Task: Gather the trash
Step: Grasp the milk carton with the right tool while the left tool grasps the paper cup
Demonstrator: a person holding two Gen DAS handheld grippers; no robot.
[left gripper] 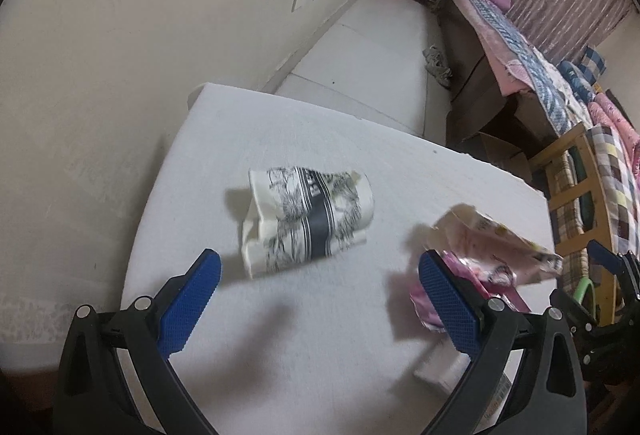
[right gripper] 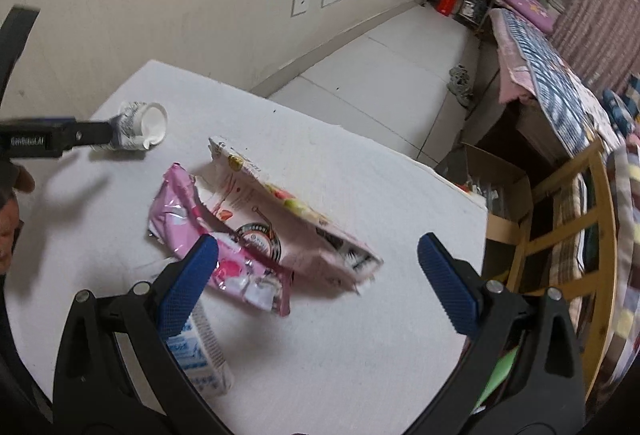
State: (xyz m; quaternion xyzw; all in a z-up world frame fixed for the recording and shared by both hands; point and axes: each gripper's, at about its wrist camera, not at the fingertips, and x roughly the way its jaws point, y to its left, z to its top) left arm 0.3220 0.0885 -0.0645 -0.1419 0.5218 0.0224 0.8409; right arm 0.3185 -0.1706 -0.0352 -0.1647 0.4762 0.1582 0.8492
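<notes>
A crushed paper cup [left gripper: 308,219] with dark print lies on its side on the white table [left gripper: 280,335], just ahead of my open left gripper [left gripper: 320,267], untouched. Right of it sit a pale pink pouch [left gripper: 496,239] and a pink foil wrapper [left gripper: 492,287], partly behind my right finger. In the right wrist view my right gripper [right gripper: 320,251] hangs open over the pale pouch [right gripper: 288,219] and the foil wrapper [right gripper: 224,259], holding nothing. The cup [right gripper: 140,127] shows at far left, behind the left gripper [right gripper: 108,134].
A small white-and-blue carton [right gripper: 200,351] lies on the table under my right gripper's left finger. Off the table's right edge are an open cardboard box [right gripper: 496,175], a wooden chair [right gripper: 560,235] and a bed [left gripper: 520,47]. A hand [right gripper: 16,179] shows at the left edge.
</notes>
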